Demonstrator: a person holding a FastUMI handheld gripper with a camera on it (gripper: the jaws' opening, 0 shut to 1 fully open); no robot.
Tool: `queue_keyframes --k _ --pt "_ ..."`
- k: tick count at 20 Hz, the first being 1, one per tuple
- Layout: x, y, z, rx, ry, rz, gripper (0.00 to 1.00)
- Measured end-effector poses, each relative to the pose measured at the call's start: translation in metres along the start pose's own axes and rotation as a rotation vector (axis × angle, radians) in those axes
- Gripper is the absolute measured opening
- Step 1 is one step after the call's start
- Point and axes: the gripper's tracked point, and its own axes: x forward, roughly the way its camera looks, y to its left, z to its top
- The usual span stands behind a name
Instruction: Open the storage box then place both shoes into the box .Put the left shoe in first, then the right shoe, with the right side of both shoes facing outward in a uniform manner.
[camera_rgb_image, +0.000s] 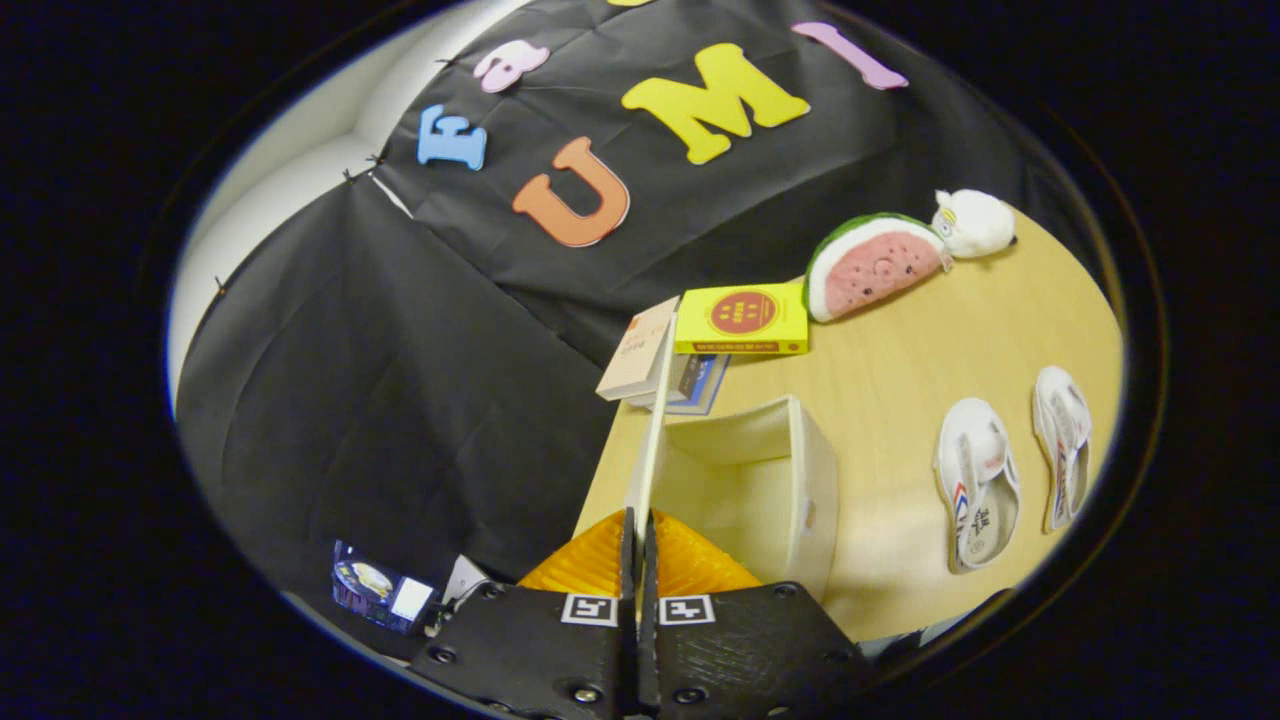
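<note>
While the claw (637, 545) is pinching the box's lid (655, 420) edge-on between both fingers, it is holding the lid upright so the storage box (770, 480) gapes open; both shoes (975, 480) are waiting on the tabletop (900, 360) (beside the box, apart).

**Surfaces and materials**

I see a pale wood-grain counter (900, 400), smooth with a soft sheen. The storage box (770, 480) looks matt, cloth-like, its lid (655, 420) a thin stiff panel pinched between my closed fingers (637, 560). Shoes (975, 480) look like canvas. Watermelon toy (870, 265) is plush; yellow book (742, 318) has a glossy paper cover.
</note>
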Motion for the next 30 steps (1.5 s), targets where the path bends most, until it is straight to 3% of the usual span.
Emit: queue_keyframes --k 7,11,13,14,18,25,28,30 --pt "0.046 0.118 -0.014 -0.143 0.007 0.091 0.01" --pt "0.080 0.155 -0.033 -0.203 0.012 0.080 0.01" --pt "0.094 0.170 -0.044 -0.256 0.012 0.071 0.07" --pt "0.098 0.175 -0.046 -0.283 0.015 0.064 0.16" --pt "0.116 0.187 -0.057 -0.363 0.011 0.041 0.25" --pt "0.109 0.192 -0.061 -0.437 -0.040 0.046 0.88" --pt "0.087 0.172 -0.048 -0.497 -0.115 -0.014 0.89" --pt "0.071 0.152 -0.040 -0.521 -0.163 -0.057 0.96"
